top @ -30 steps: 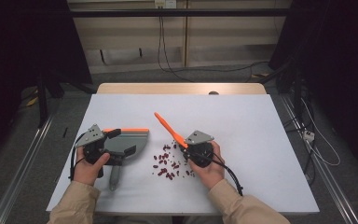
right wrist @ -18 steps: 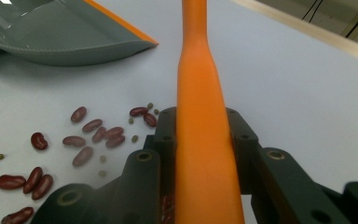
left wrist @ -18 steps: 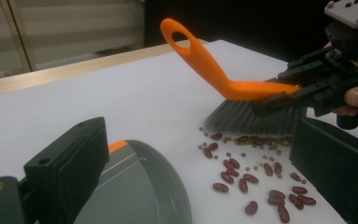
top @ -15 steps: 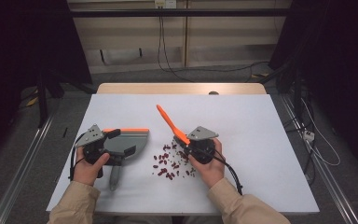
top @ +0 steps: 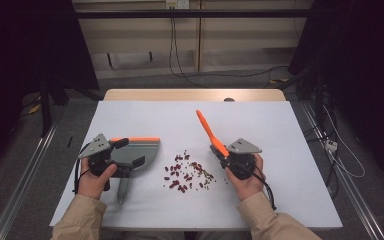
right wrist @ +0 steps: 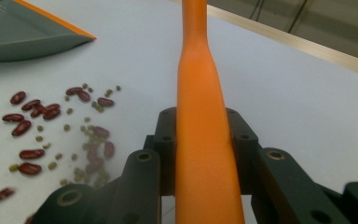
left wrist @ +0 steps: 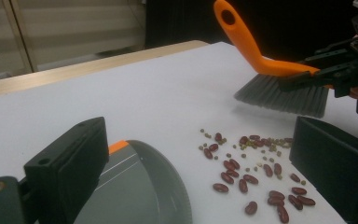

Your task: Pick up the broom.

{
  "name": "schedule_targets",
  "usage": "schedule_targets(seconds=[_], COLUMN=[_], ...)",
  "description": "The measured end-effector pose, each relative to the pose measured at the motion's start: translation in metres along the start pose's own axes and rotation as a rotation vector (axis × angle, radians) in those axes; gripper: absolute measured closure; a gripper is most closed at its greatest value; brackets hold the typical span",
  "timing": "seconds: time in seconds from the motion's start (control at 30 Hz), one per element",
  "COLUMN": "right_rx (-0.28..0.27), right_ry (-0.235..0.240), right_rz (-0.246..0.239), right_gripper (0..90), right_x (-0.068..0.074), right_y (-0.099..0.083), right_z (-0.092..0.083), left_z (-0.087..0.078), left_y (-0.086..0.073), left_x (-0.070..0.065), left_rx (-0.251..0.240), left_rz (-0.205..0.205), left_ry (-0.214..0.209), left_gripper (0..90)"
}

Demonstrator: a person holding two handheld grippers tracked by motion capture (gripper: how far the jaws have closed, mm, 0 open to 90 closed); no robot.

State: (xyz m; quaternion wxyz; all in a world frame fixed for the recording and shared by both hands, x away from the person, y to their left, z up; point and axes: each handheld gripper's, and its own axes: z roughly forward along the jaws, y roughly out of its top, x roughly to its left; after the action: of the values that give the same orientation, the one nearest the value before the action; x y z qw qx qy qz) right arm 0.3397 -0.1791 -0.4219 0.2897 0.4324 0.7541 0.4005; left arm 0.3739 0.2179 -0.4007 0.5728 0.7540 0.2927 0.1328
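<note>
Gripping the dustpan (top: 132,152) near the table (top: 290,125) front, the left gripper (top: 111,159) pins its handle beside the beans (top: 187,172) scattered mid-table, while the right gripper (top: 225,154), jaws pressed on the brush (top: 211,132), lifts its bristles (left wrist: 282,95) just past them.

Brush (top: 211,134): orange handle with a hole at its tip, grey bristles; held above the surface, handle slanting up and away, bristles hanging clear just beside the beans. Dustpan (top: 135,152): grey, orange rear rim, grey handle; lies flat on the white surface left of the beans. Beans (top: 187,172): loose scatter of dark red beans and small green ones, between dustpan and brush.
</note>
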Motion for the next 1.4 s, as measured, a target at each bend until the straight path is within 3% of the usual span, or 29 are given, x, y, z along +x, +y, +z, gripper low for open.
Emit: schedule_targets(seconds=[0.17,0.27,0.37,0.67,1.4], right_rx=[0.006,0.023,0.019,0.002,-0.058], right_ry=[-0.079,-0.092,-0.088,-0.084,-0.037], right_rz=[0.003,0.010,0.023,-0.010,0.060], right_gripper=[70.7,70.7,70.7,70.3,70.4], right_x=[-0.002,0.000,0.006,0.035,0.064], right_y=[-0.015,-0.020,-0.023,-0.017,-0.003], right_z=[-0.014,-0.012,-0.006,0.006,0.029], left_z=[0.001,0.002,0.002,0.001,0.001], left_y=[0.000,0.001,0.001,0.001,0.001], left_x=[-0.002,-0.003,-0.003,-0.002,-0.002], left_rx=[0.001,-0.002,-0.003,-0.003,0.004], left_rz=[0.008,0.009,0.009,0.010,0.012], left_ry=[-0.003,-0.004,-0.007,-0.004,-0.006], left_gripper=[4.5,4.5,4.5,4.5,4.5])
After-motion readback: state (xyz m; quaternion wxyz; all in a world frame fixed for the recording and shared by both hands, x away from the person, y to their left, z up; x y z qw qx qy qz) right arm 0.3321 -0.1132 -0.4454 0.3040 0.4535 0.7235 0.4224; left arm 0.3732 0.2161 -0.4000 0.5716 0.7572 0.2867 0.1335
